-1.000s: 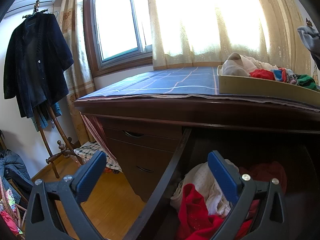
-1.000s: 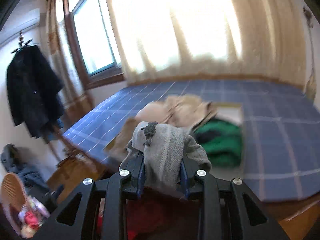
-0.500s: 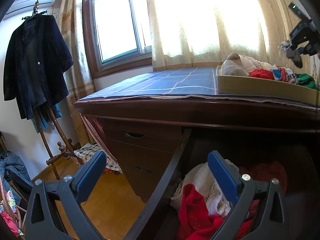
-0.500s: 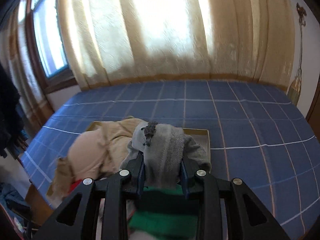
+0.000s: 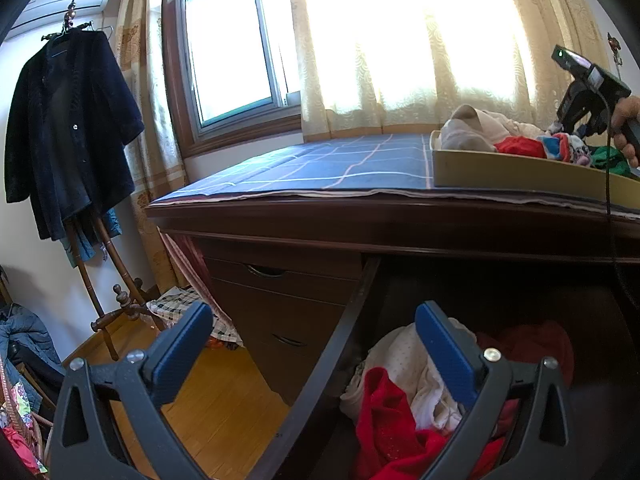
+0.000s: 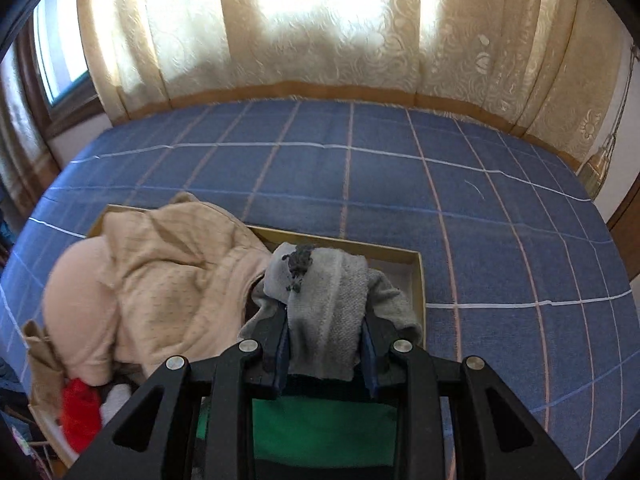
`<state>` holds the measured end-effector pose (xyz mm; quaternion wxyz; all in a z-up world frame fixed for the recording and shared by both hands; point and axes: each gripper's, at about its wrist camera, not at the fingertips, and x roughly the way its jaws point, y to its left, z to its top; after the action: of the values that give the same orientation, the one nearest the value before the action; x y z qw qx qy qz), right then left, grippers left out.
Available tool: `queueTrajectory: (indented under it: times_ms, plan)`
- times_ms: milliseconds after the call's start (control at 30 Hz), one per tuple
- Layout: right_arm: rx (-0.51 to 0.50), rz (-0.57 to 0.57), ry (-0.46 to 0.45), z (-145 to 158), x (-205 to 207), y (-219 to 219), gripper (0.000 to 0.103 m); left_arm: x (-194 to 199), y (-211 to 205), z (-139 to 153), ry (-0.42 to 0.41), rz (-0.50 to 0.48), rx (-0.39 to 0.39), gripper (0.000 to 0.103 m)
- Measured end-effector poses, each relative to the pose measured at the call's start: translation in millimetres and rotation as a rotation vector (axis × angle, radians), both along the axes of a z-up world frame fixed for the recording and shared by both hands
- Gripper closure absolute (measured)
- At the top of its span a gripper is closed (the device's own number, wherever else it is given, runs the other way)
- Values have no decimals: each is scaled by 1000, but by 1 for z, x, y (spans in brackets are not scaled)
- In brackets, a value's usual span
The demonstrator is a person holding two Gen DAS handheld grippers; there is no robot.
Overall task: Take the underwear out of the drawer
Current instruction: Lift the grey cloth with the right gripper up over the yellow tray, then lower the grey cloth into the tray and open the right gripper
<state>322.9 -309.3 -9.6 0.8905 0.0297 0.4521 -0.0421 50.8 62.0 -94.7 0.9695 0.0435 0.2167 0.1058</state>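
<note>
Right tongs (image 6: pixel 325 354), clamped on a grey garment (image 6: pixel 326 312), have moved from above the drawer (image 5: pixel 460 380) to over the tray (image 6: pixel 416 280) w/ other clothes. Left tongs (image 5: pixel 312 344) stay apart, holding nothing. Release into tray is probably next.

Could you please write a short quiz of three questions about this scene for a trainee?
1. True or false: the left gripper holds a garment.
2. What does the right gripper hold? A) grey garment B) red garment C) nothing
3. On what does the tray stand?

Key: 1 false, its jaws are open and empty above the open drawer. 2 A. 3 The blue checked cloth on the desk top.
</note>
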Motion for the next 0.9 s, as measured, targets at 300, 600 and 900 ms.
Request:
queueTrajectory:
  times_ms: [300,600,900]
  plan:
    - [52,-50,47,-17,10,-17,69,0,0,0,0,0,0,0]
    - [73,-47,-40,3,-13,-16,53,-1,-3,0,-10,-1,14,0]
    - [172,-29,-258,41,-88,-16,33,-1,-5,-2,-14,9,19,0]
